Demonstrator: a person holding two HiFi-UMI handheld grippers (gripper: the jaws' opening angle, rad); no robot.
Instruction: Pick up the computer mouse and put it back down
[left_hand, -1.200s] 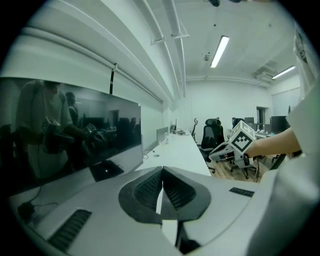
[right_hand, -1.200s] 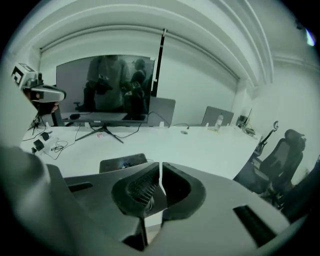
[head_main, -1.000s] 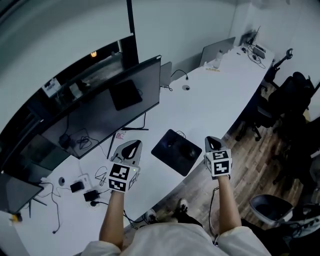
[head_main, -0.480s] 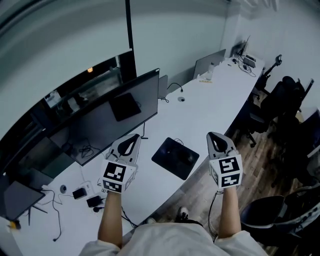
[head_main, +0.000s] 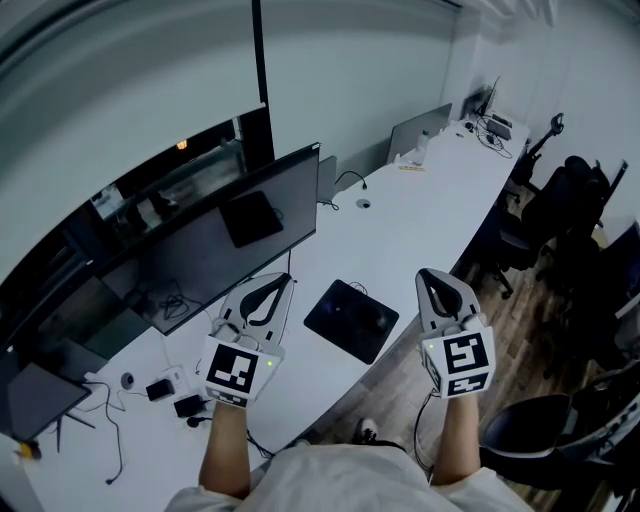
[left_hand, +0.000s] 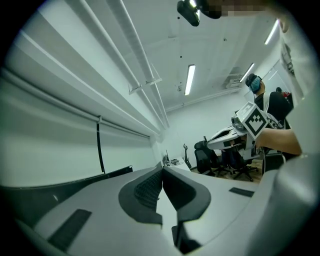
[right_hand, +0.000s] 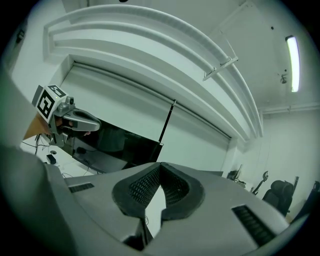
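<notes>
On the left, my left gripper (head_main: 272, 292) has risen from the long white surface (head_main: 420, 210) since a second ago. Its jaws are pressed together with nothing between them. In the middle, the small black computer mouse (head_main: 378, 319) lies on the square black mouse pad (head_main: 340, 312), apart from both grippers. On the right, my right gripper (head_main: 438, 283) has also lifted, jaws fully closed and empty. So I judge no pick is under way now. The mouse is dark on dark, hard to make out, and neither gripper view shows it.
</notes>
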